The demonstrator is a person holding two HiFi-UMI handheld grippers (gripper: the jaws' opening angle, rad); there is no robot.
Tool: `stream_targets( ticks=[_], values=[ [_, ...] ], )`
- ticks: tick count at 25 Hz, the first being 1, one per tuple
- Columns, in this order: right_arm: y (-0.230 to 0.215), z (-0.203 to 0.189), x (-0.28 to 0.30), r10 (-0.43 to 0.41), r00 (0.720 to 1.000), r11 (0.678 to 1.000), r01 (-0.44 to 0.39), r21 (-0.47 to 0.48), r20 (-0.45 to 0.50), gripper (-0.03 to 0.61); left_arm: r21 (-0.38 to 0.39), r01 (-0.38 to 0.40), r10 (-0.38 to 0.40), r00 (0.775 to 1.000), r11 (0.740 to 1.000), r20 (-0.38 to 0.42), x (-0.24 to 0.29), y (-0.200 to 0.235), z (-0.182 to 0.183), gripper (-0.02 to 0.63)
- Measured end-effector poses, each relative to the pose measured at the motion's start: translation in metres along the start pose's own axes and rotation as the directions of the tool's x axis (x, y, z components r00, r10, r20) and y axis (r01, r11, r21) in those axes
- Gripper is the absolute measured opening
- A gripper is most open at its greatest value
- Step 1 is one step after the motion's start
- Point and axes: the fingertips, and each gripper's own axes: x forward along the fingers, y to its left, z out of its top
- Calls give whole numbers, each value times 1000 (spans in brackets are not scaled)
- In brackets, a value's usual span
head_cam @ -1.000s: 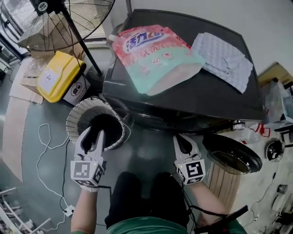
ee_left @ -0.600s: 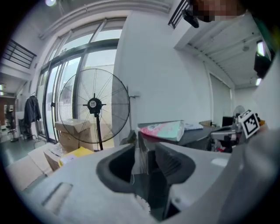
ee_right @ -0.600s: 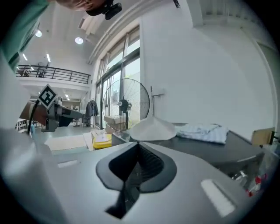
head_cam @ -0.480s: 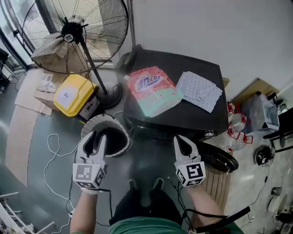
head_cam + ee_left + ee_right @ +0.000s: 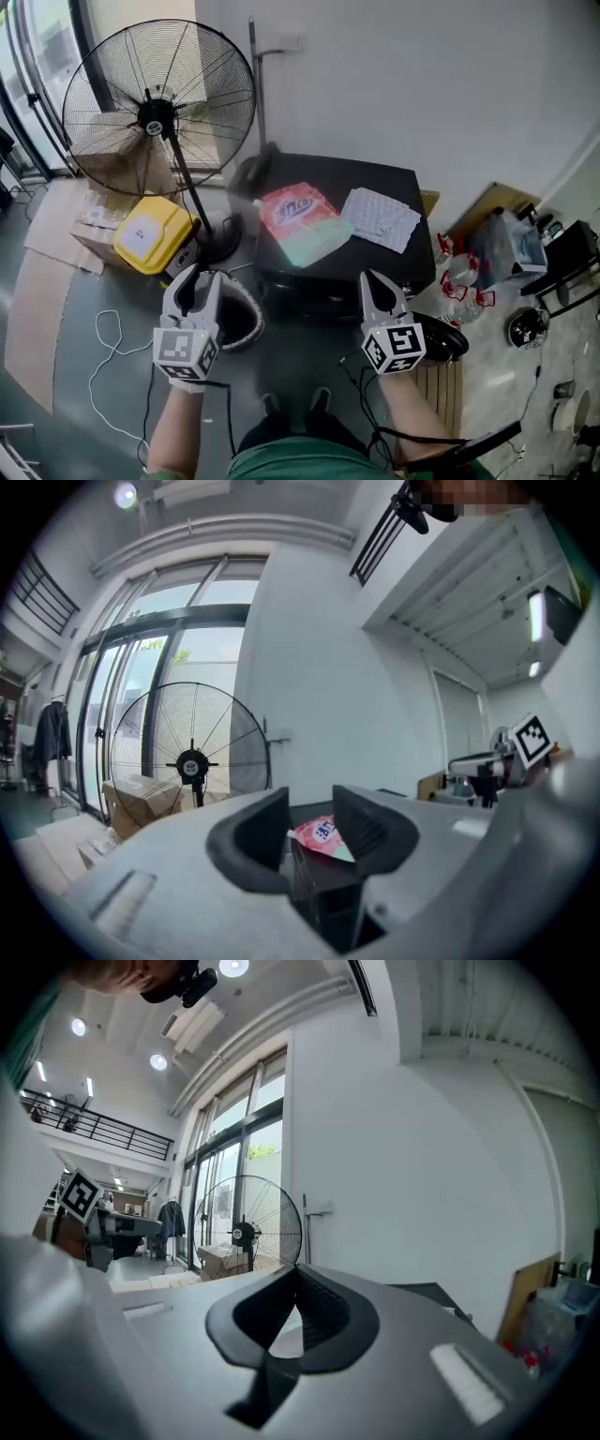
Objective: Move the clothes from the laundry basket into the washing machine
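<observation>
At far left a big standing fan [image 5: 157, 117] stands on the floor with cardboard boxes [image 5: 98, 217] behind its pole. Just right of the boxes sits a yellow container [image 5: 148, 234] with a white label on its lid; the print is too small to read. A white cable [image 5: 111, 345] loops over the floor below it.

The left gripper [image 5: 195, 277] reaches forward on a bare forearm, held level, and the cube at its back carries a black-and-white square marker. Its fingers stand partway apart with nothing between them, and they have just been closing a little. Partly hidden behind this gripper is the laundry basket [image 5: 246, 302], round and pale-rimmed, on the floor against the front left corner of the washing machine [image 5: 366, 258]. The dark clothes [image 5: 234, 321] lie inside it.

On the machine's black top lies a pink and teal detergent pouch [image 5: 300, 223] with blue characters that cannot be read. A white patterned cloth [image 5: 380, 217] lies just beside it to the right.

The right gripper [image 5: 373, 279] is held level beside the left one, with a square marker on its cube too. Its fingers are pressed together and empty. Below it, low at the machine's right, the round door [image 5: 442, 339] hangs open.
</observation>
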Motion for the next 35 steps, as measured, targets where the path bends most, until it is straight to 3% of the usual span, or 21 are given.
stream_targets(
  ticks=[7,19,35],
  values=[
    [10,35,-19,-50,998,998,51,-29,41,1,9,67,-68,998,998,20,-7,-7,15,144],
    [9,40,-23,-111,993,994,111,-13,30,2,2,141,-141,990,990,7,5,-12,12,144],
    [18,47,-18,-128,992,992,128,-19,22,2,13,162,-162,987,987,10,3,-4,18,144]
  ],
)
